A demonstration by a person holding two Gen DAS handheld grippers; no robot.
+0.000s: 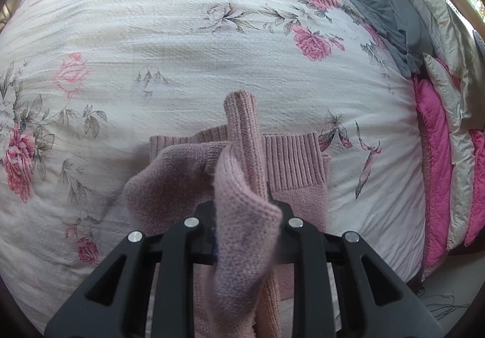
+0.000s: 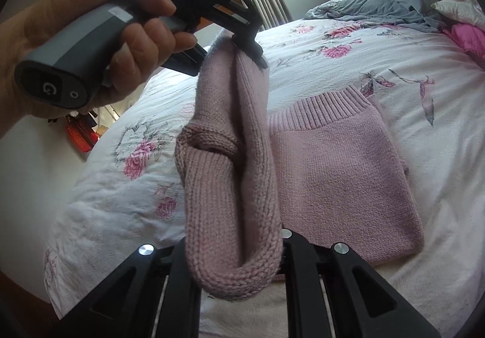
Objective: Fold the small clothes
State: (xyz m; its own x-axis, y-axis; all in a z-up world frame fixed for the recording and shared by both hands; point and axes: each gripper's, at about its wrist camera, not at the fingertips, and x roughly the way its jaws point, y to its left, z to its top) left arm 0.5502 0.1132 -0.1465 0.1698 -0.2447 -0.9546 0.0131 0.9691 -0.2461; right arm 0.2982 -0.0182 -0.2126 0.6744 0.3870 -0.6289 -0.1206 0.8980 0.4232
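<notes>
Right wrist | both hand-held grippers (image 2: 239, 247) clamp pink sweater (image 2: 339, 174) above bedspread (image 2: 394, 43)

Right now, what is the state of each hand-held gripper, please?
Left hand-held gripper: closed on the pink knitted garment.
Right hand-held gripper: closed on the same garment's lifted part.

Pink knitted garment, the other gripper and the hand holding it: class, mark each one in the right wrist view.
Pink knitted garment (image 2: 339, 168): right wrist view, flat body panel lying on the bed.
Left gripper (image 2: 242, 46): right wrist view, fingertips clamped on the raised knit.
Hand (image 2: 91, 34): right wrist view, fingers wrapping the grey handle.
</notes>
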